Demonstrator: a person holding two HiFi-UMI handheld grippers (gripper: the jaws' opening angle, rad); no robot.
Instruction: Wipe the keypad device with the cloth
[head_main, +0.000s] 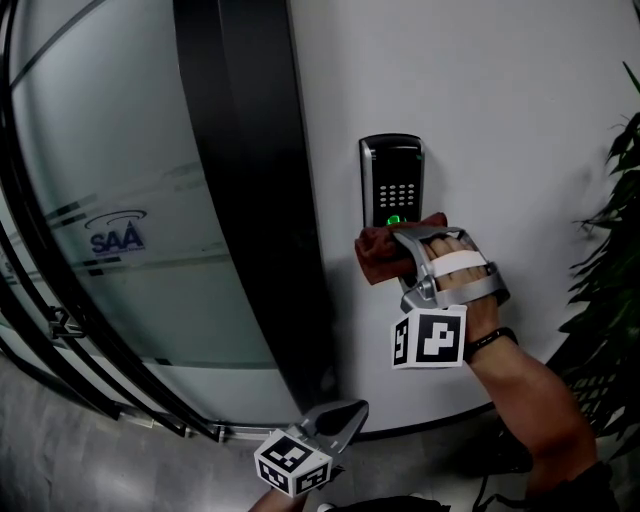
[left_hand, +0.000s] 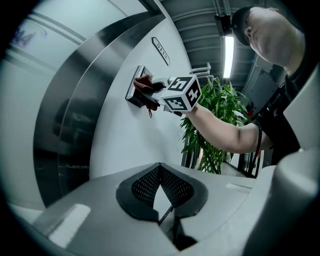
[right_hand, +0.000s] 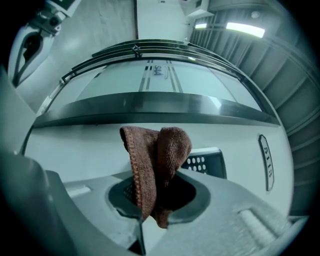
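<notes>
Head view: cloth (head_main: 378, 255) at keypad (head_main: 392, 175), glass (head_main: 110, 200) reads "SAA"

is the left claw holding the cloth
No, the brown cloth is pinched in the right claw, while the left claw is closed on nothing.

White curved wall (head_main: 480, 90), dark post (head_main: 250, 200) just left of it. Past that, frosted glass (head_main: 110, 150) bearing blue logo (head_main: 117, 237). Green plant (head_main: 610, 260) at right edge. Oval plate (right_hand: 265, 161) on wall. Lit ceiling lamp (left_hand: 229, 50) overhead.
</notes>
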